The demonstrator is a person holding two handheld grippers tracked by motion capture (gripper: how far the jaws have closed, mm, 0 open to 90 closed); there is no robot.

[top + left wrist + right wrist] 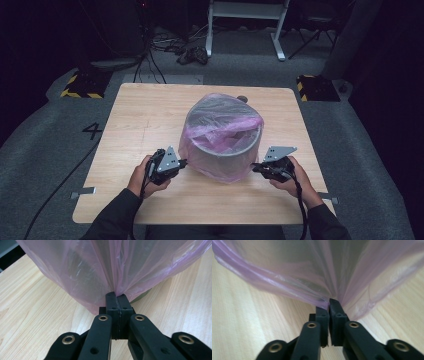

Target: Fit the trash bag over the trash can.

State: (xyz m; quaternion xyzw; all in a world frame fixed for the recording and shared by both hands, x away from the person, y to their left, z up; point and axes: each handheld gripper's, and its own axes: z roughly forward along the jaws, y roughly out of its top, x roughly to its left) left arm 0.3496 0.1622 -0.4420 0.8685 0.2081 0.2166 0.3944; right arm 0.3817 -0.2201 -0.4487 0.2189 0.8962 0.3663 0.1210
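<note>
On the table [150,120], each claw [116,298] [329,302] pinches the pink bag [220,131] draping the bin [231,150].

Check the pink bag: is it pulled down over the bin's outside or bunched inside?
Pulled over: the pink bag drapes down the bin wall to the table, pinched low by both grippers.

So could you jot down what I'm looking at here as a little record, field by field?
Surface: light wooden table
Main thing: round grey metal bin, standing upright near the table's middle
Covering: thin pink see-through plastic bag draped over the bin, its skirt reaching down to the table
Left gripper: jaws shut on a pinch of the bag's film low on the bin's left side
Right gripper: jaws shut on the film low on the bin's right side
Hands: one on each gripper, coming in from the table's near edge
</note>
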